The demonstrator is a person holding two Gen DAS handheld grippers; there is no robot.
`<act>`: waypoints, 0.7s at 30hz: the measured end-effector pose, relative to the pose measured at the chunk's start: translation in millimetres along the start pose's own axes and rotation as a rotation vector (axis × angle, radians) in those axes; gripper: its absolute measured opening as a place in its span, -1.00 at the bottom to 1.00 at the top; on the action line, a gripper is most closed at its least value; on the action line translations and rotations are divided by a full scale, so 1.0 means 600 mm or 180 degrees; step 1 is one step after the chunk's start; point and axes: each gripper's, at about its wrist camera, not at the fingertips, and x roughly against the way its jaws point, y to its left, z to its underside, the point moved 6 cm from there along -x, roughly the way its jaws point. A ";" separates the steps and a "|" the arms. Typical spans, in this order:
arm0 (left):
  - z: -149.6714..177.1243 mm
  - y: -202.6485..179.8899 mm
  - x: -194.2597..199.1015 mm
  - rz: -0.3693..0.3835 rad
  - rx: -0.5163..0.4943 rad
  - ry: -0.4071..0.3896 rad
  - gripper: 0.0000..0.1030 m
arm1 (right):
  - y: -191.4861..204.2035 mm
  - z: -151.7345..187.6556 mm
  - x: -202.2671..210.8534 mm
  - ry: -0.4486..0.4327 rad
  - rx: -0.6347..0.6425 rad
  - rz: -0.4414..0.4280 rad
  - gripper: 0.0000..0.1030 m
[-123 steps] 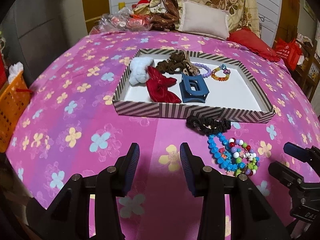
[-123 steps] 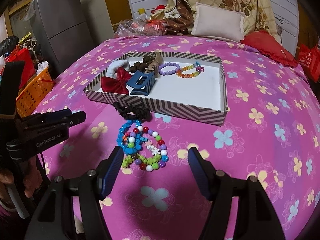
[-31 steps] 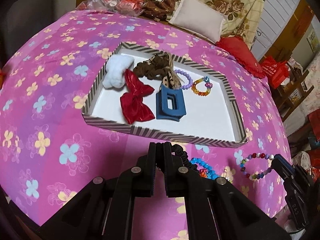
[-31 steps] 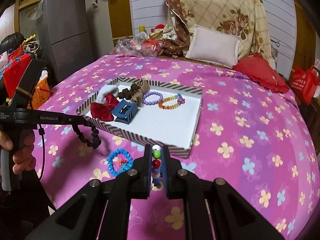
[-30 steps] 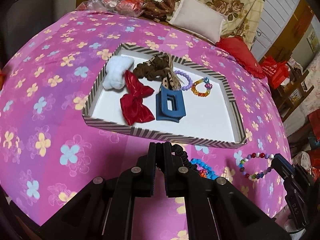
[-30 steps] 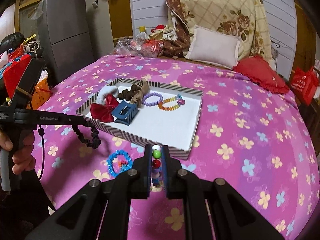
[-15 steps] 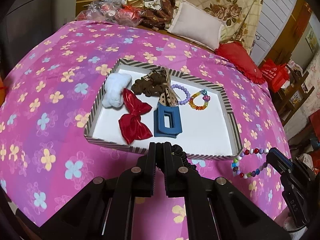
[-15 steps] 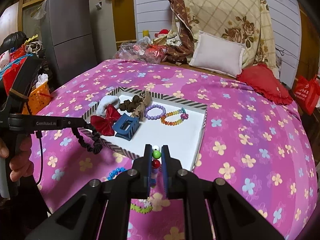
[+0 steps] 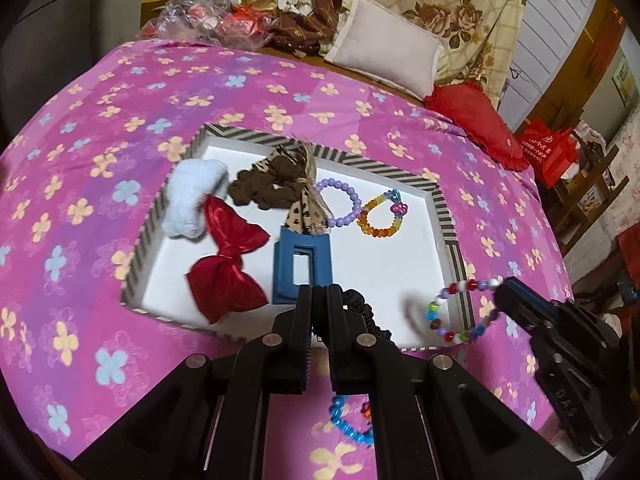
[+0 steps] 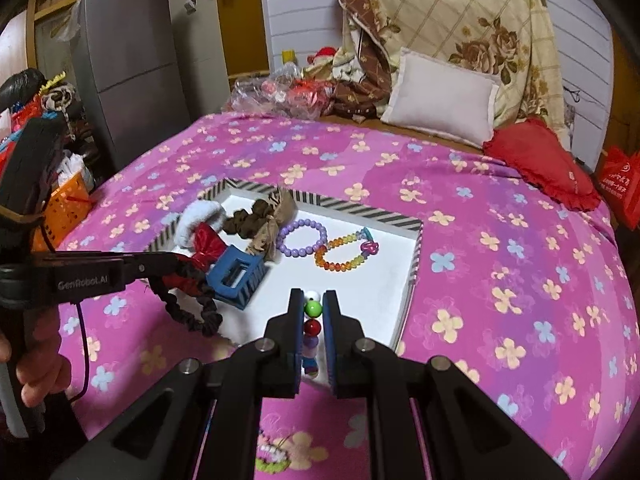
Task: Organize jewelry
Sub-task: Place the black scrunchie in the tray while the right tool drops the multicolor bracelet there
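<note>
Bedspread (image 10: pixel 500 240): pink with flower print, covers the bed across the middle of the frame.
White pillow (image 10: pixel 444 100): upper right, at the head of the bed.
Red cushion (image 10: pixel 540 164): right of the pillow.
Floral quilt (image 10: pixel 460 12): top right, piled behind the pillow.
Fridge (image 10: pixel 128 60): grey, upper left.
Orange basket (image 10: pixel 66 204): left edge.
Red bag (image 9: pixel 548 152): right edge.

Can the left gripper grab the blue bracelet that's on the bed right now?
Probably not yet. The left gripper is shut on the black scrunchie, so it has no free grip. The blue bracelet lies under it.
</note>
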 end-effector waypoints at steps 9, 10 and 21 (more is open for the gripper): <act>-0.004 -0.017 -0.076 -0.0086 -0.0047 0.0185 -0.85 | -0.049 -0.002 -0.103 0.0329 -0.0038 0.0097 -0.83; -0.005 -0.017 -0.081 -0.0092 -0.0039 0.0197 -0.85 | -0.058 -0.005 -0.113 0.0345 -0.0030 0.0140 -0.83; -0.040 -0.020 -0.136 -0.0132 0.0064 0.0254 -0.85 | -0.136 -0.053 -0.207 0.0368 -0.0096 0.0504 -0.83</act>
